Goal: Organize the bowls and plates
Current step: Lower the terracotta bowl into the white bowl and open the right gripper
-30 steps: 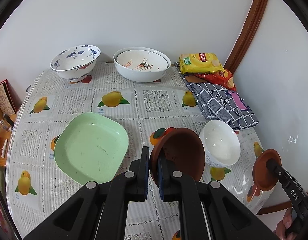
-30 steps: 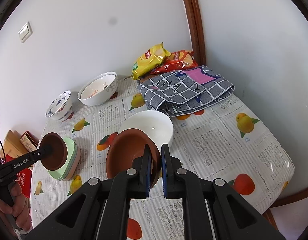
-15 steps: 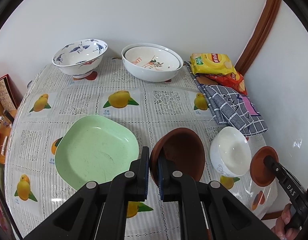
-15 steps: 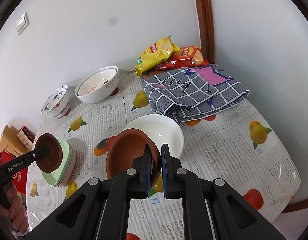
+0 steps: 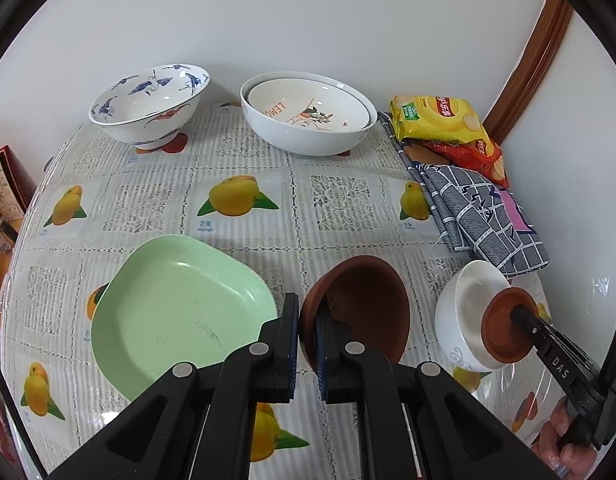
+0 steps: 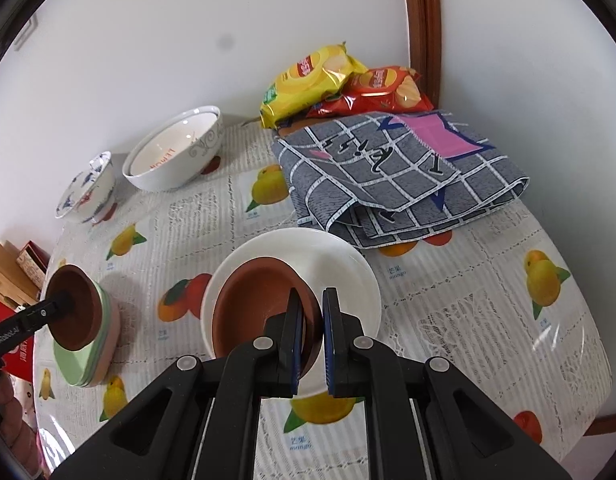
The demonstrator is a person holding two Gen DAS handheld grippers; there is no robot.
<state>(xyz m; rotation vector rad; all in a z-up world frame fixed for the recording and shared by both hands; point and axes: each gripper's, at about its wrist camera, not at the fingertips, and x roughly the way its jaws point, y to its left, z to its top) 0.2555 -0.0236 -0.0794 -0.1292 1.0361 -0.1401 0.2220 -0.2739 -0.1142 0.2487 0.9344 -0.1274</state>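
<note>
My left gripper (image 5: 307, 320) is shut on the rim of a brown bowl (image 5: 360, 308), tilted and held just right of the green plate (image 5: 180, 312). In the right wrist view that brown bowl (image 6: 74, 312) overlaps the top of the green and pink plate stack (image 6: 92, 360), with the left gripper (image 6: 64, 304) on it. My right gripper (image 6: 310, 316) is shut on the rim of a smaller brown bowl (image 6: 260, 304), which sits within the mouth of the white bowl (image 6: 348, 264). Whether the two bowls touch I cannot tell.
At the back by the wall stand a blue-and-white bowl (image 5: 148, 108) and two nested white bowls (image 5: 308, 116). Chip bags (image 5: 436, 118) and a folded grey checked cloth (image 5: 480, 216) fill the back right corner. The table edge (image 6: 588, 412) curves round near right. Boxes (image 6: 24, 264) stand off the left side.
Both grippers have moved forward and down. The right one's brown bowl went from beside the white bowl to over its mouth. The left one's bowl sank closer to the green plate.
</note>
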